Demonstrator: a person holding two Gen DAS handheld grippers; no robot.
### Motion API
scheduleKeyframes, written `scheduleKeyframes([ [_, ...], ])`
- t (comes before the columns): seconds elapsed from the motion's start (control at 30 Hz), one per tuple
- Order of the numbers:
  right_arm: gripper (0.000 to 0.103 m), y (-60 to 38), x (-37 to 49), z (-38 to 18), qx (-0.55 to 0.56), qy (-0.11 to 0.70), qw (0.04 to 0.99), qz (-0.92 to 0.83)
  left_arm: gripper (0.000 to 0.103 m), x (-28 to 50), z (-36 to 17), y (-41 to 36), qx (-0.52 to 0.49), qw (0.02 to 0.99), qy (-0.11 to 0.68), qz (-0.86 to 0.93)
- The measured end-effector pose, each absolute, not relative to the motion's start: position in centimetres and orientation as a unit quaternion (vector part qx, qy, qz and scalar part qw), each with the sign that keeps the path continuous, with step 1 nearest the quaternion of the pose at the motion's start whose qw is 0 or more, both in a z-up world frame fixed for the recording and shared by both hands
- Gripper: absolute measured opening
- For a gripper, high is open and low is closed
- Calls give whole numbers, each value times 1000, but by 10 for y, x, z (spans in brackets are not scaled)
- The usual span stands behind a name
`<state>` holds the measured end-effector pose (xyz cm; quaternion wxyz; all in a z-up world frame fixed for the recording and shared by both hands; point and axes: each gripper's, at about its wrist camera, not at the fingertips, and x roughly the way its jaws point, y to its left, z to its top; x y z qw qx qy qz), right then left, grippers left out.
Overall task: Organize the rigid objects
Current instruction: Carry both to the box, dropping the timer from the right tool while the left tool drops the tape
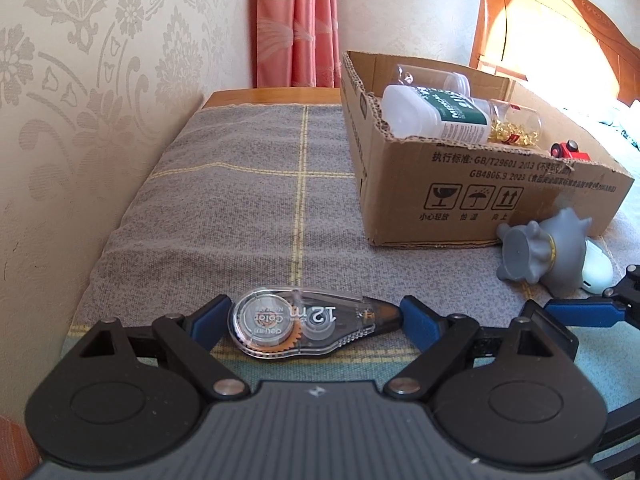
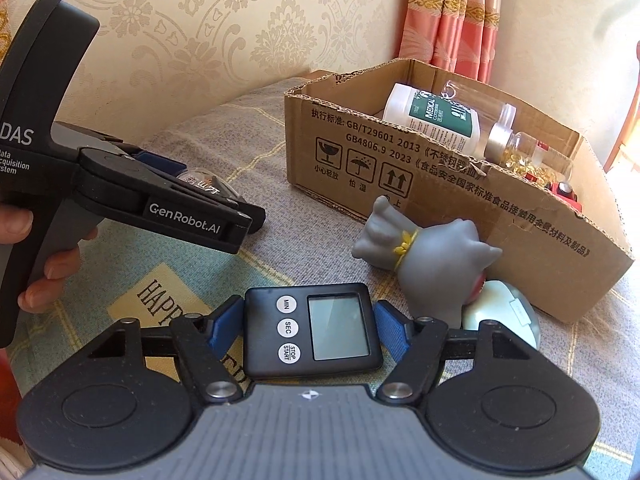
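Sorting status: partly done, judging by what lies inside the box against what lies outside it.
Cardboard box: beyond both pairs of fingers on the cloth-covered bench; it already holds a white bottle, a clear jar of yellow capsules, another clear container and a small red toy.
Grey figurine: on its side just ahead of the right fingers, against the box wall, not yet packed.
Pale mouse-like object: beside the figurine, also outside the box.
Timer: between the right fingers, whose blue pads press its two sides; the right gripper is clenched on it.
Correction tape: lying between the left fingers, pads clear of it; the left gripper is released.
Left to do: timer, tape, figurine and mouse-like object into the box.
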<state>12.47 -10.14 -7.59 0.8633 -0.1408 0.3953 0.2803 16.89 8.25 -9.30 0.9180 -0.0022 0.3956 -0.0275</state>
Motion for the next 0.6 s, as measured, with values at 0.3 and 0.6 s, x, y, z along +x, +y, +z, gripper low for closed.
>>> scheduleKeyframes([
  [0.3, 75, -117, 120, -65, -131, 410, 858, 282, 90, 155, -78, 68, 23, 916, 397, -52],
  [0.6, 74, -138, 114, -44, -135, 402, 860, 283, 90, 145, -53, 60, 32, 918, 388, -73],
])
